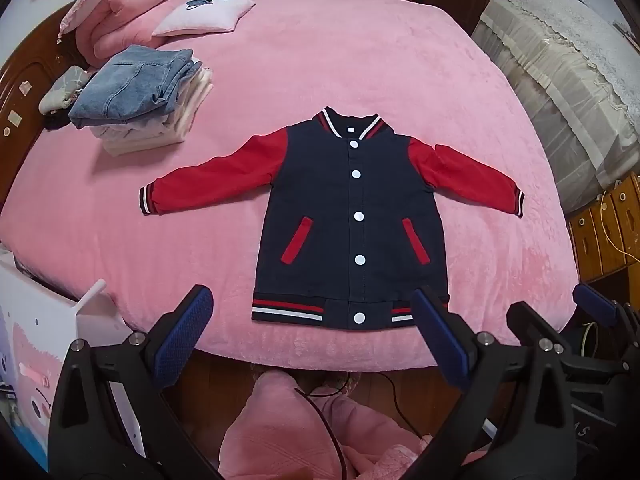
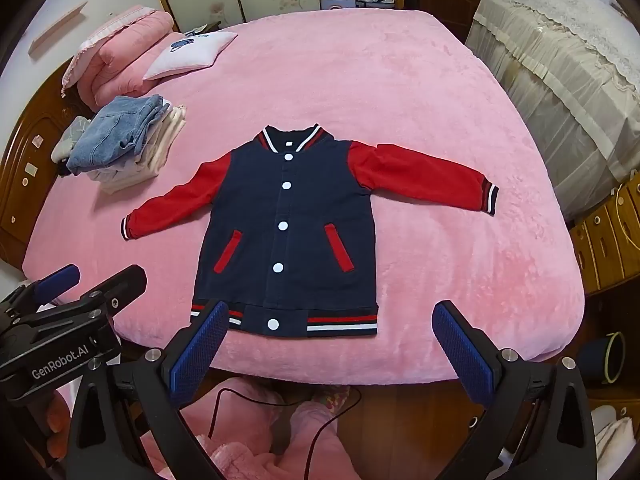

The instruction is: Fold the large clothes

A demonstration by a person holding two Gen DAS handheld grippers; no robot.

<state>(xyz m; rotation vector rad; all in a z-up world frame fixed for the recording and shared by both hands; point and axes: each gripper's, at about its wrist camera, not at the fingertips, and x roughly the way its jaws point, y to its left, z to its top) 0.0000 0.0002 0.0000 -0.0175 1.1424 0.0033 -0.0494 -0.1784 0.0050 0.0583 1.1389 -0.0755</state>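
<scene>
A navy varsity jacket [image 1: 352, 216] with red sleeves and white snap buttons lies flat and face up on the pink bed, sleeves spread out to both sides; it also shows in the right wrist view [image 2: 288, 232]. My left gripper [image 1: 312, 312] is open and empty, held above the bed's near edge just short of the jacket's striped hem. My right gripper [image 2: 328, 324] is open and empty, also near the hem. Each gripper shows at the edge of the other's view, the right one [image 1: 560, 316] and the left one [image 2: 92, 284].
A stack of folded clothes [image 1: 140, 100] topped with blue denim sits at the bed's back left, near pink bedding and a pillow [image 1: 204, 14]. A covered piece of furniture [image 1: 560, 92] stands to the right. The pink bed cover [image 1: 360, 60] stretches beyond the jacket.
</scene>
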